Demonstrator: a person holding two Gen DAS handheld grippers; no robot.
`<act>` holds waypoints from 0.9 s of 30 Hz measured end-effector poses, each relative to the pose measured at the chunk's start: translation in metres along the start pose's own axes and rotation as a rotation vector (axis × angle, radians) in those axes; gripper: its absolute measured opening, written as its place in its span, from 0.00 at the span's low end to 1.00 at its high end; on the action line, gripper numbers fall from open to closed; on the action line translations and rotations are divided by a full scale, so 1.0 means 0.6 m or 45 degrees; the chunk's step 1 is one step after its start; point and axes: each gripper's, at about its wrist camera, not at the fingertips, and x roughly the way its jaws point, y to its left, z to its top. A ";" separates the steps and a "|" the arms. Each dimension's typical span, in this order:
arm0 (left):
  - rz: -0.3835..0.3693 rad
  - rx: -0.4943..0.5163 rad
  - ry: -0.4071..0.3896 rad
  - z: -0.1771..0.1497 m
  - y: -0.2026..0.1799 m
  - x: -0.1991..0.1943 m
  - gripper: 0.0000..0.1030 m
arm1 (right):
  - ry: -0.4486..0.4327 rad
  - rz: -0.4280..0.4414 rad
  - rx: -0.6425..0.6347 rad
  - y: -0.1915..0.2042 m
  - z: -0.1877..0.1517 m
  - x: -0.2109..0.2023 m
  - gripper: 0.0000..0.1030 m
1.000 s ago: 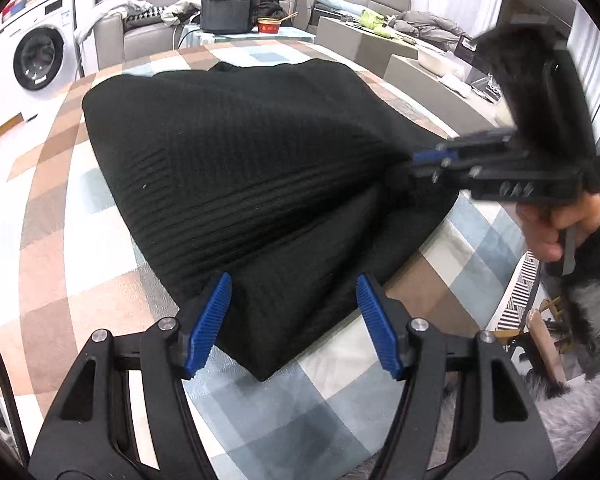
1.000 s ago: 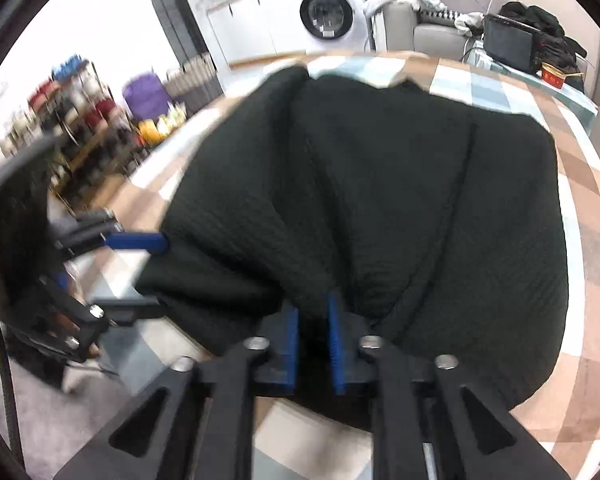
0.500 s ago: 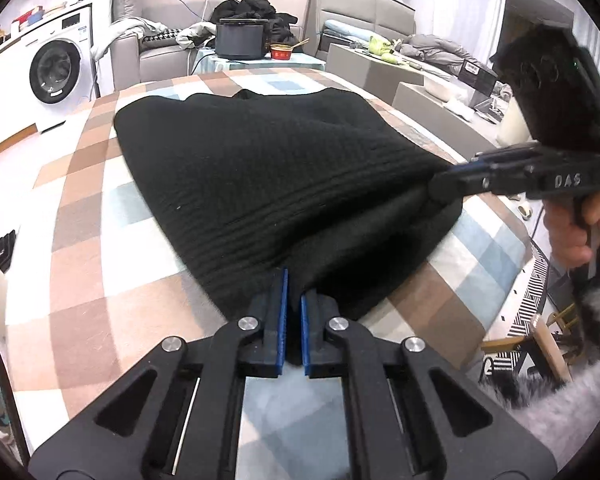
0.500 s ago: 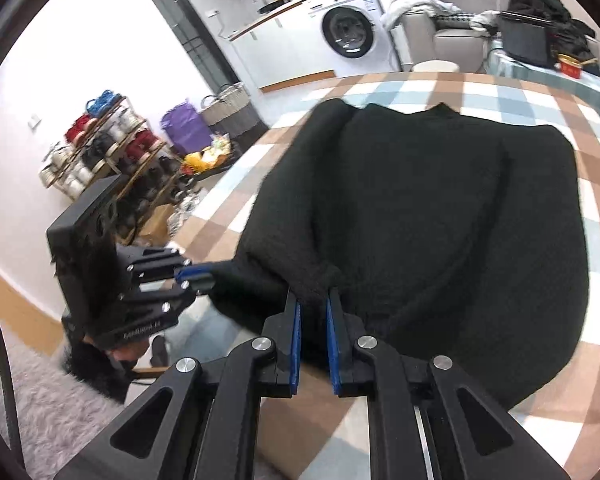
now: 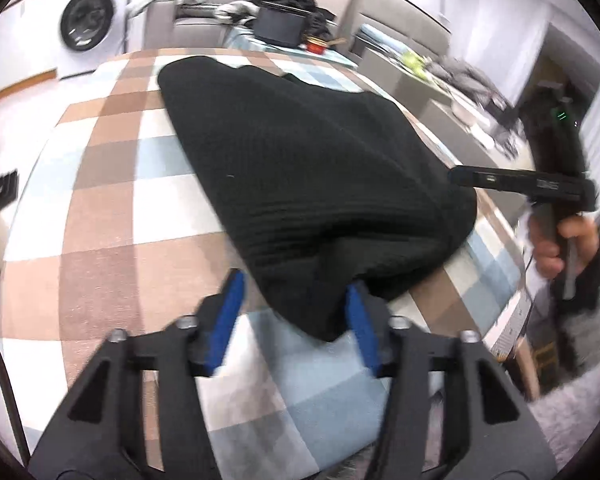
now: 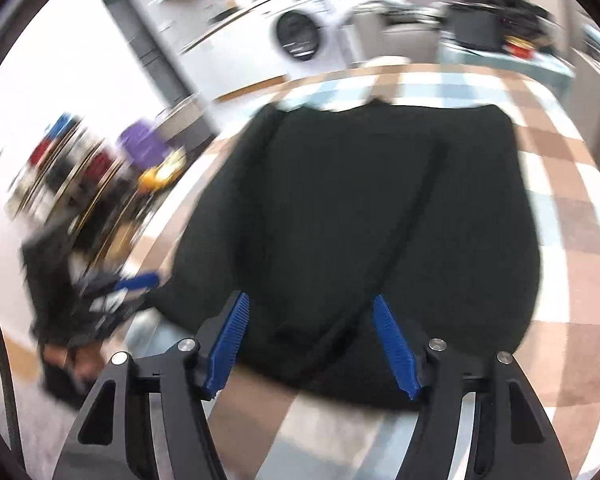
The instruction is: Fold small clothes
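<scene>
Black knit garment [image 5: 308, 184] lies spread on the checked tablecloth [image 5: 100, 216], near hem at 6 o'clock between the parted blue pads of the left gripper [image 5: 296, 312], unheld, while the right gripper [image 6: 312, 344] likewise stands spread over the hem, gripping nothing.

Readable text: none in either view.
Right gripper [image 5: 460, 176] side: pale marking, too blurred to read.
Right gripper body: small green lights, no figures legible.
Washing machine [image 5: 86, 26] panel: print illegible.
</scene>
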 end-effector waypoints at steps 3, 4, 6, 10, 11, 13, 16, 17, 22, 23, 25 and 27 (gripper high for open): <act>-0.008 -0.073 -0.007 0.008 0.020 0.003 0.55 | -0.035 -0.032 0.146 -0.049 0.033 0.036 0.64; -0.006 -0.088 -0.008 0.011 0.025 0.005 0.55 | -0.040 -0.045 0.180 -0.061 0.045 0.047 0.64; -0.016 -0.096 0.002 0.016 0.028 0.008 0.55 | -0.054 -0.043 0.220 -0.084 0.077 0.078 0.64; -0.034 -0.025 0.026 0.017 0.021 0.011 0.55 | -0.053 -0.103 0.244 -0.092 0.139 0.140 0.55; -0.019 -0.009 0.035 0.015 0.017 0.013 0.55 | -0.053 -0.116 0.235 -0.096 0.153 0.145 0.41; -0.024 -0.013 0.054 0.007 0.018 0.017 0.55 | -0.034 -0.143 0.233 -0.101 0.176 0.156 0.08; -0.055 -0.011 0.069 -0.005 0.021 0.013 0.55 | -0.114 -0.140 0.120 -0.083 0.214 0.140 0.05; -0.063 -0.013 0.063 -0.009 0.022 0.009 0.55 | -0.132 -0.147 0.104 -0.085 0.222 0.133 0.05; -0.048 -0.069 0.026 -0.011 0.046 -0.009 0.59 | -0.001 -0.297 0.118 -0.100 0.248 0.157 0.18; -0.033 -0.081 0.013 -0.009 0.053 -0.015 0.59 | -0.005 -0.265 0.137 -0.098 0.245 0.151 0.23; -0.019 -0.117 -0.021 -0.003 0.066 -0.026 0.60 | -0.039 -0.218 0.120 -0.074 0.240 0.132 0.43; -0.014 -0.176 -0.064 0.005 0.086 -0.034 0.65 | -0.068 -0.126 0.083 -0.041 0.234 0.122 0.57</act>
